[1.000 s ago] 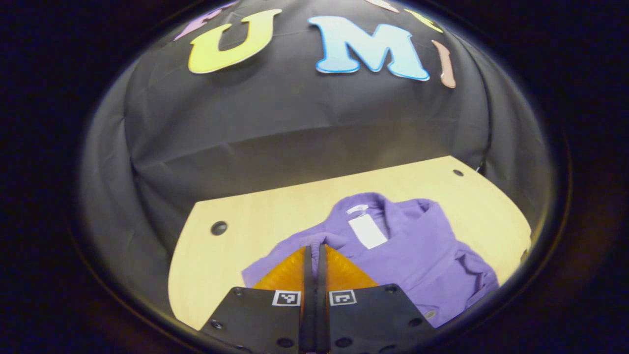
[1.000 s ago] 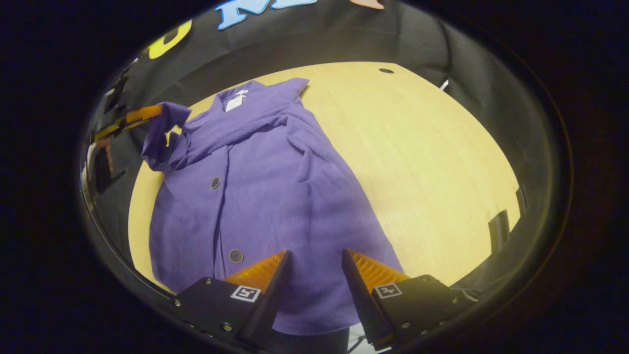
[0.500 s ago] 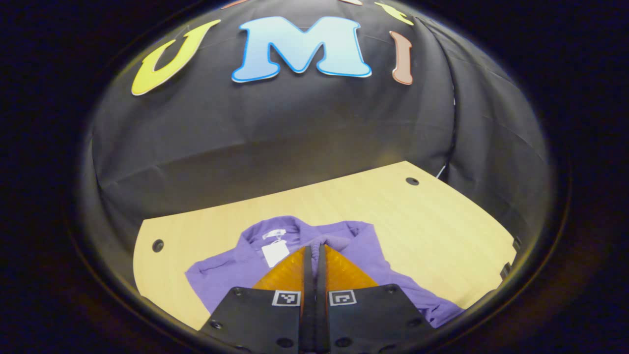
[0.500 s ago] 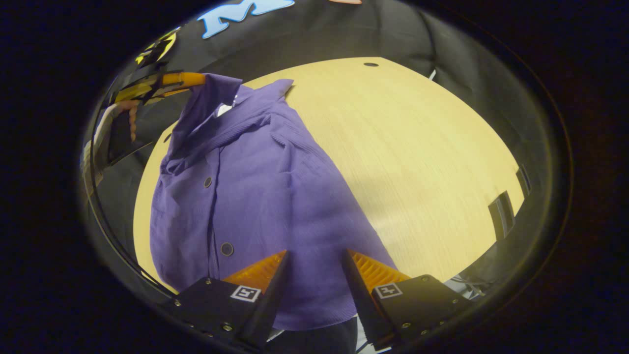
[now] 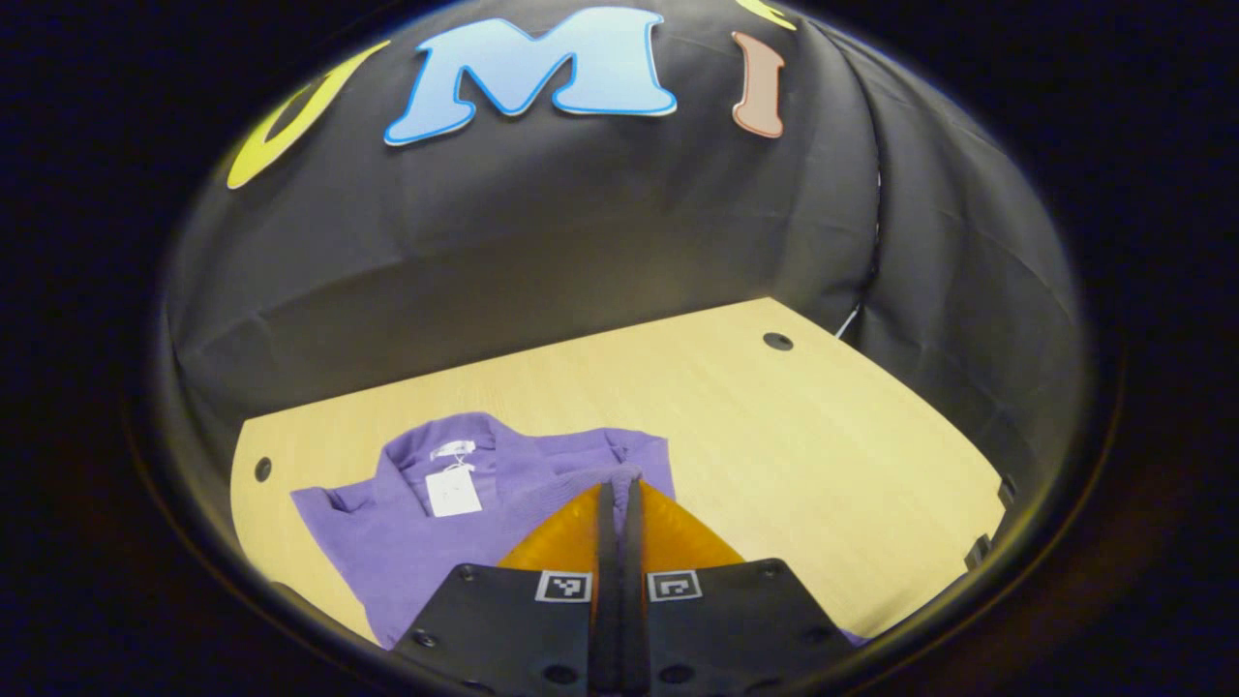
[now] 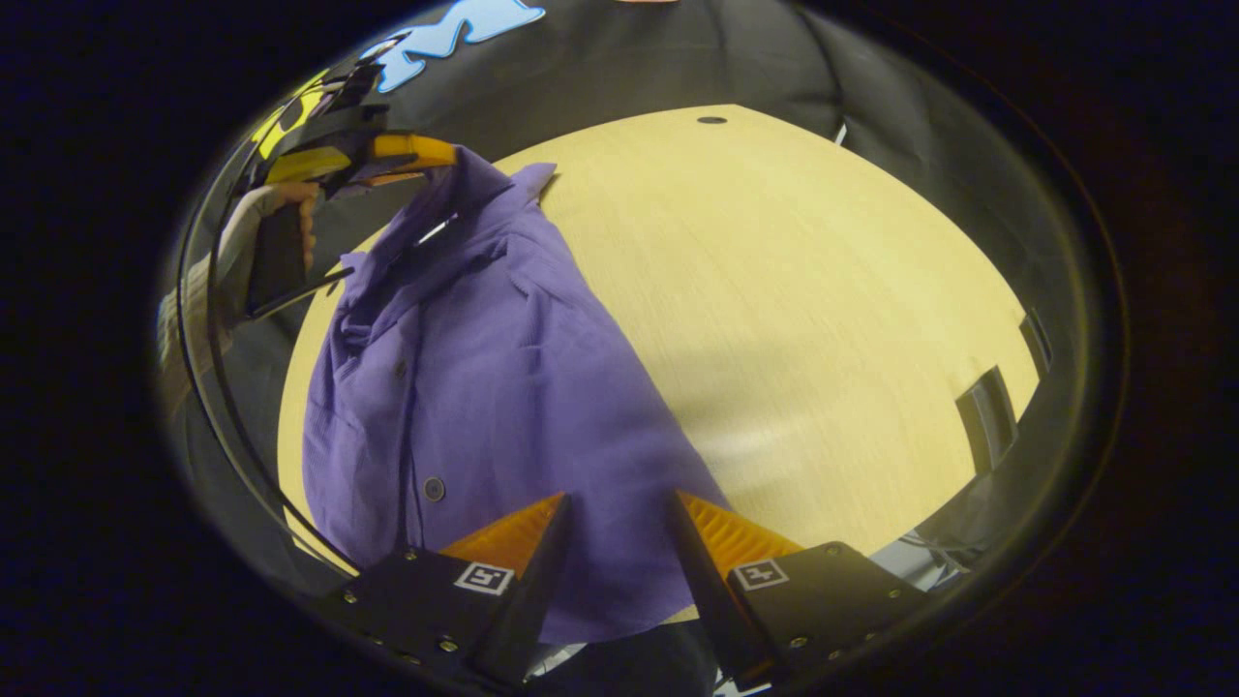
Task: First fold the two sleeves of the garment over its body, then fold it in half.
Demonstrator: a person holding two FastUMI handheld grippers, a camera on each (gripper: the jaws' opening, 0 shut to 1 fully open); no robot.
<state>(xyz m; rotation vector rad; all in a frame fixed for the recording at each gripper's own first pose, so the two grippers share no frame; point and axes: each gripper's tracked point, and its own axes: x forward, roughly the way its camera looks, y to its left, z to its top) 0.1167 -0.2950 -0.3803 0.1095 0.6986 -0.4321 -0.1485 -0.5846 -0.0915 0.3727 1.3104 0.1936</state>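
Black cloth walls close in the booth around a pale wooden table, and on it we see a purple shirt with buttons down its front. In the left gripper view the shirt's collar and a white tag lie at about eight o'clock from our left gripper, whose two fingers are pressed together on a fold of purple cloth, most likely a sleeve, though the tips hide the pinch itself.

In the right gripper view that gripper appears at about eleven o'clock, held by a hand, with the cloth drawn up off the table and hanging from it toward the collar. Our right gripper sits at six o'clock with its fingers spread apart, a clear gap between them, over the shirt's lower hem and gripping nothing. Bare tabletop stretches from one to four o'clock of the shirt.
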